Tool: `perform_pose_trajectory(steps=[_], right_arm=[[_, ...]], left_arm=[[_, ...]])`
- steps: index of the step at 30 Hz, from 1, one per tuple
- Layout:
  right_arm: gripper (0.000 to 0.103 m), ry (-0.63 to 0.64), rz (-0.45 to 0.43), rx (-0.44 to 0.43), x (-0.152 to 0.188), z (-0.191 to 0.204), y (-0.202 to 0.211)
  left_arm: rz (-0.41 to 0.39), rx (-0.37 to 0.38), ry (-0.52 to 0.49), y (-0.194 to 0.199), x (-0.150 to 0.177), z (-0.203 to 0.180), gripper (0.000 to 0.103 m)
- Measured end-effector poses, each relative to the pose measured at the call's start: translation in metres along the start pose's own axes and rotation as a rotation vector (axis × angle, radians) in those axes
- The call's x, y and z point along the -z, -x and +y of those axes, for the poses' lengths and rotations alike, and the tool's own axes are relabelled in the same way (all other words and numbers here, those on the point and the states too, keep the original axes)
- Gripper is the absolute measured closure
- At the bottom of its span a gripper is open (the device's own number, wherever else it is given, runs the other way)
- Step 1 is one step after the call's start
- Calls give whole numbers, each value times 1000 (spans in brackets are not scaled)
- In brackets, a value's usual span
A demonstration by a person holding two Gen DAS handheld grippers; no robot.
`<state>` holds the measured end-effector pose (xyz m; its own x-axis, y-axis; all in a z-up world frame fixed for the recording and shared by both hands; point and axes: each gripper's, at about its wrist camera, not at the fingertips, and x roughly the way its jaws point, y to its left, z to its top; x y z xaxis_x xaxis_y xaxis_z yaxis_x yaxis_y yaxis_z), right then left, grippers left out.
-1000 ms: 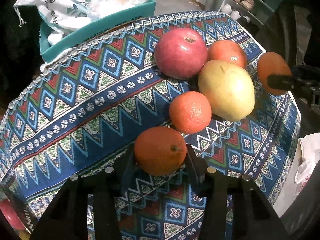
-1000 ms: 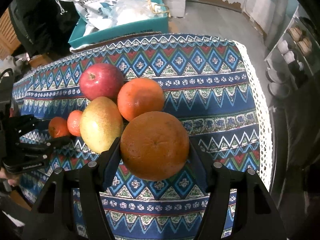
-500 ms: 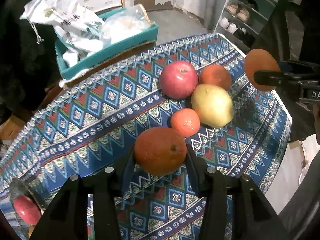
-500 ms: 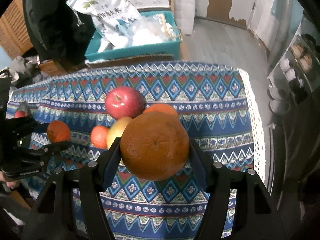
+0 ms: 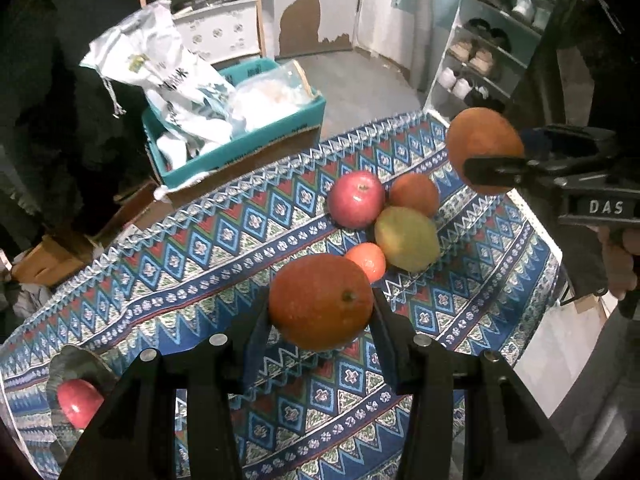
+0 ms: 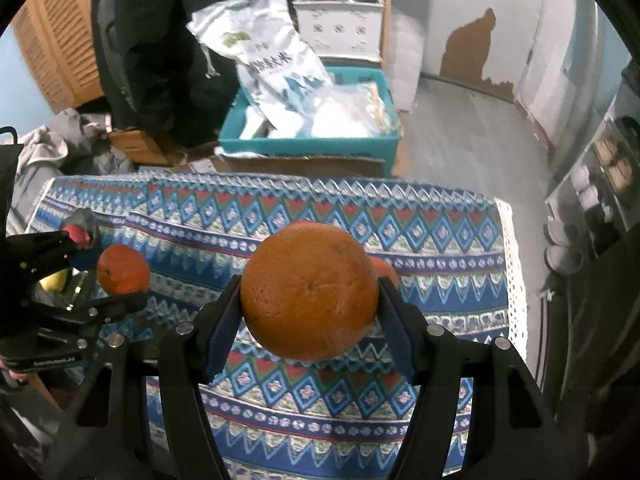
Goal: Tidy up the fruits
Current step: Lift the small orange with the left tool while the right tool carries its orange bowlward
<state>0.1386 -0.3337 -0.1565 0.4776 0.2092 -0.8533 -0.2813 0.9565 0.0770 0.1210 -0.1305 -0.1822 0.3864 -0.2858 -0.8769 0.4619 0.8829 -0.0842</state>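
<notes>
My left gripper [image 5: 320,308] is shut on an orange [image 5: 320,301], held high above the patterned tablecloth [image 5: 200,248]. My right gripper [image 6: 310,300] is shut on a larger orange [image 6: 309,291], also well above the table; it shows at the right of the left wrist view [image 5: 484,148]. On the cloth lie a red apple [image 5: 356,199], an orange [image 5: 414,193], a yellow-green pear [image 5: 407,238] and a small tangerine [image 5: 367,261], bunched together. A clear bowl [image 5: 68,364] at the near left corner holds a red apple [image 5: 78,402].
A teal box [image 5: 248,144] with white bags stands on cardboard behind the table. A shoe rack [image 5: 488,48] is at the far right. The table's right edge drops to the floor. A dark coat [image 6: 160,40] hangs behind at the left.
Both grippers have risen and pulled back from the table with their oranges; the fruit pile looks smaller and farther away. The bowl with the apple has come into view.
</notes>
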Motion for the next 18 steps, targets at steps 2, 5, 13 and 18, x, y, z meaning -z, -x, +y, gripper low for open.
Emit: perform_pose_trajectory(steps=[2,5,13,18], right_arm=[[38,8,-13,-13,-3,7,4],[38,25,-26,-28,-6,18,10],[38,72,-64,-61,-14,48,23],[38,87,-98,-86,-24,65,35]], left_arm=[[-13,-5,15,10,1,3,55],[-32,-11,36,25,2,9,55],[-81,-73,61,56,15,22,55],[-93,-72,96,73,23,33,55]])
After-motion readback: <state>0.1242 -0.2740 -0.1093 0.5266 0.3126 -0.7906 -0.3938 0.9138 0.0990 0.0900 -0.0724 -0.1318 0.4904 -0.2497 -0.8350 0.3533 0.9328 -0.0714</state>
